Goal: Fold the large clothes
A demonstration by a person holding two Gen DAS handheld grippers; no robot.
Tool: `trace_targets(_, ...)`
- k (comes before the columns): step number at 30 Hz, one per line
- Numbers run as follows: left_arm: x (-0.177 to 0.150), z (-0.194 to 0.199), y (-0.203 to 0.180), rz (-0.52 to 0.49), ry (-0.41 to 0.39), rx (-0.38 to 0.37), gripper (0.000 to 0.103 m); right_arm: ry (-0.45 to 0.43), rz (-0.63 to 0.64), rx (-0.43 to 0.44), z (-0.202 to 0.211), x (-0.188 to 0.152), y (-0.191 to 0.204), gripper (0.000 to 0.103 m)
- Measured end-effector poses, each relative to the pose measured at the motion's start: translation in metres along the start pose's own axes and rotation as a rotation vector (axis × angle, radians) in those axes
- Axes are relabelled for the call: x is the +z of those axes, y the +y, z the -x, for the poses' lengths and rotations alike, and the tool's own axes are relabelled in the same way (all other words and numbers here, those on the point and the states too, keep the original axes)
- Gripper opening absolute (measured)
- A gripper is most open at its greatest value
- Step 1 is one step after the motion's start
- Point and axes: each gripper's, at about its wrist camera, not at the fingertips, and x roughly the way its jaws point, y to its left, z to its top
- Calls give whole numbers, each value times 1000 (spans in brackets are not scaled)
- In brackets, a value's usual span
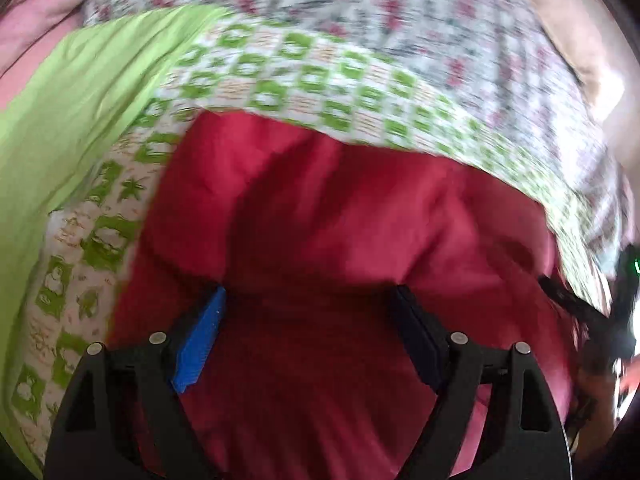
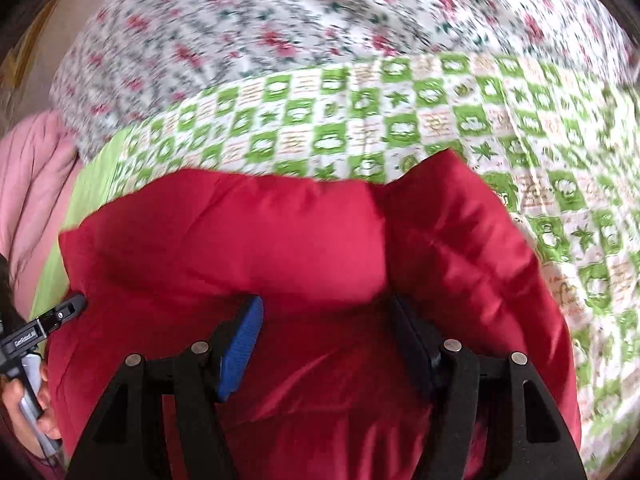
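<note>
Red puffy fabric fills most of both views, so that's the big garment point(image 1: 340, 220) being folded, looks like a padded jacket or something quilted. It's lying on a green-and-white checked sheet point(image 2: 360, 120) with little printed squares and stars, and behind that there's a white cloth with red flowers point(image 2: 280, 20). Off to one side is a plain lime green cloth point(image 1: 80, 100) and a bit of pink bedding point(image 2: 32, 180).

Left claw point(image 1: 310, 312): both fingers are spread wide, one with a blue pad point(image 1: 200, 344) and one dark. Red fabric sits between and under them, but the pads don't look like they're pinching anything, there's a clear gap on each side. So open, hovering right over the garment.

Right claw point(image 2: 326, 320): same deal, fingers apart over the red stuff, with a puffed-up fold of the garment bulging just past the tips. Blue pad point(image 2: 240, 352) on one side, dark pad on the other. I can't see either pad pressing a fold, so I'd call it open too, with nothing gripped.

In the right view you can also see the other handle point(image 2: 44, 320) at the edge with a hand point(image 2: 28, 412) wrapped around it, next to the garment's left edge.

Everything's pretty motion-blurred, especially the flowery cloth.
</note>
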Motion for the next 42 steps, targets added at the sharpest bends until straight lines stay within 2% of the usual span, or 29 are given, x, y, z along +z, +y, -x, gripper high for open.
trace_targets(4, 19, -26, 26, 139, 28, -1, 84, -11, -112, 29, -17, 10, -28, 66)
trace_targets(6, 24, -34, 33, 168, 33, 32, 86, -12, -171, 48, -23, 12, -39, 66)
trace_targets(12, 25, -34, 36, 174, 24, 74, 88, -18, -192, 49, -23, 12, -41, 66)
trace_targets(15, 23, -12, 34, 171, -7, 38, 86, -14, -191, 54, -23, 13, -43, 65)
trace_targets(19, 1, 46, 21, 102, -75, -33, 86, -15, -200, 56, -20, 15, -43, 65)
trace_targets(25, -41, 105, -5, 1, -120, -123, 86, -72, -192, 47, 17, 10, -40, 68)
trace_targets(28, -62, 115, -19, -41, -104, -164, 86, -88, -163, 34, 32, 7, -39, 68)
trace_targets(30, -72, 119, -27, -64, -94, -165, 86, -92, -145, 34, 41, 6, -36, 68)
trace_targets(35, -97, 122, -43, -125, -74, -180, 86, -126, -97, 86, 75, -8, -21, 68)
trace_targets(42, -118, 112, -48, -177, -51, -147, 86, -101, 19, 146, 120, -75, 11, 68)
